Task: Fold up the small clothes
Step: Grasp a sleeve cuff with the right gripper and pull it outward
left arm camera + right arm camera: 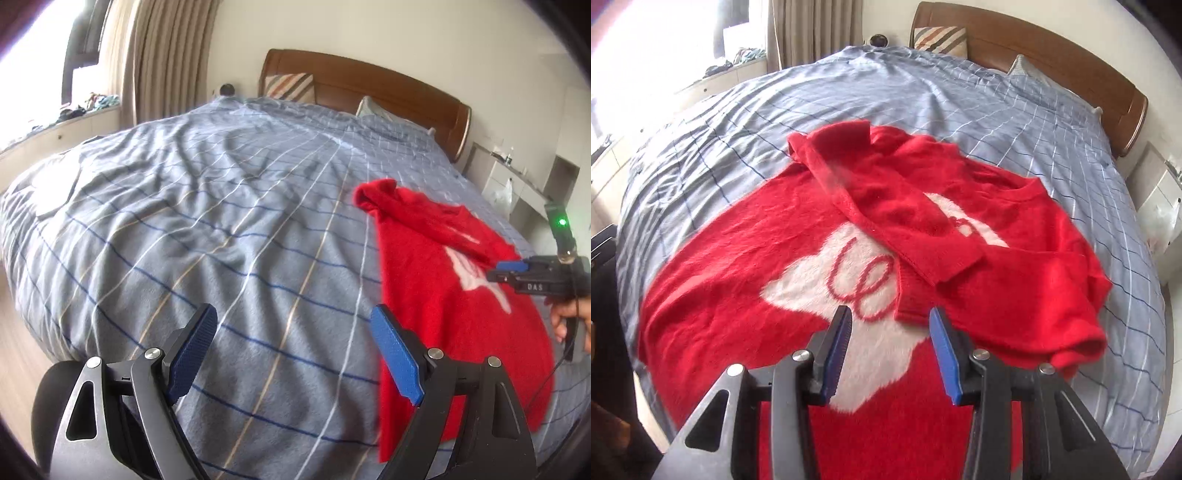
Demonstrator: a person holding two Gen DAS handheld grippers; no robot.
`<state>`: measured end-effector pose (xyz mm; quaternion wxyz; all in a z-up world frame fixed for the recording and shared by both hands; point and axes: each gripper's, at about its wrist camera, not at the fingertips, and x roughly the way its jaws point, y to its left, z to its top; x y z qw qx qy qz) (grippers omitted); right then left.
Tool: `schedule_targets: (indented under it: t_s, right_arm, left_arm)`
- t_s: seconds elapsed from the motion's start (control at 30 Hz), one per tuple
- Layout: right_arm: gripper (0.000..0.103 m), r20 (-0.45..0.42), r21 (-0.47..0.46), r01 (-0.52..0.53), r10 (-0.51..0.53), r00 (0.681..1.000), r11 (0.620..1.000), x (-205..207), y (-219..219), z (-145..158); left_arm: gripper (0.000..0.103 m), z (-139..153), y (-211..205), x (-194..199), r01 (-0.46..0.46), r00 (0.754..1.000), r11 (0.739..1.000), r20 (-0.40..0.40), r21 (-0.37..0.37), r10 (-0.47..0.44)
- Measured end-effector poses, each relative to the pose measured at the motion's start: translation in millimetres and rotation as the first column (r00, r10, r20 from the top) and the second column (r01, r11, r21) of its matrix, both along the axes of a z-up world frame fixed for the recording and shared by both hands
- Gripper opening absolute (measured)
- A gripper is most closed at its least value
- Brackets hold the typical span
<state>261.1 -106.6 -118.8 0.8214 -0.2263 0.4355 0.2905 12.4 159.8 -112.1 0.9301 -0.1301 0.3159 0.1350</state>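
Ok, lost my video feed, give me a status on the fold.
Left gripper open, empty. Right gripper open over red sweater. Sweater flat on bed, sleeve folded across chest. Nothing in the way.

The bed (1052,122) has a brown wooden headboard (1052,48) and is covered by a wrinkled grey-blue cover (207,229) with a grid of white, dark blue and tan lines. A red fuzzy sweater (738,258) with a white front motif lies flat directly on the cover. One sleeve (886,206) is folded diagonally across the sweater body. A striped cushion (940,38) stands against the headboard, and a pillow (1027,68) lies beside it at the head end.
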Motion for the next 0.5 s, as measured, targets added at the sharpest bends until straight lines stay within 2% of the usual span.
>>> schedule_targets:
  t_s: [0.03,0.07,0.13,0.2,0.27,0.37,0.47,0.5]
  right_arm:
    - [0.043,-0.014,-0.024,0.015,-0.015,1.000,1.000,11.9,3.1,-15.2]
    - [0.042,-0.016,-0.005,0.036,-0.036,0.999,0.999,15.7,-4.4,-18.5]
    - [0.007,-0.014,0.079,0.141,-0.140,0.990,0.987,23.4,-32.5,-7.8]
    - [0.007,-0.014,0.189,0.255,-0.257,0.966,0.948,29.8,-76.3,15.8]
    - [0.006,0.003,0.250,0.359,-0.372,0.928,0.899,35.7,-126.8,37.5]
    - [0.006,-0.007,0.328,0.547,-0.577,0.817,0.770,38.7,-236.7,66.9]
    - [0.006,-0.037,0.356,0.708,-0.748,0.663,0.610,28.9,-349.3,79.0]
    - [0.006,-0.056,0.355,0.743,-0.781,0.622,0.567,24.3,-376.6,79.0]
  left_arm:
    - [0.087,-5.5,1.8,-0.2,0.000,0.999,1.000,-0.038,0.010,0.000]
    - [0.086,-9.4,4.4,3.5,0.003,0.998,1.000,-0.067,0.001,-0.002]
    - [0.086,-11.2,9.7,3.6,-0.002,0.999,1.000,-0.054,-0.030,0.000]
    - [0.086,-13.0,13.6,3.1,-0.011,0.998,0.999,-0.056,-0.045,0.008]
    - [0.086,-15.9,14.4,3.9,-0.013,0.998,0.998,-0.069,-0.063,0.009]
    - [0.086,-19.6,14.9,4.2,-0.016,0.997,0.996,-0.080,-0.092,0.009]
    - [0.086,-19.2,11.8,3.9,-0.019,0.997,0.997,-0.080,-0.081,0.012]
    - [0.086,-19.3,10.6,3.8,-0.018,0.997,0.997,-0.080,-0.076,0.012]
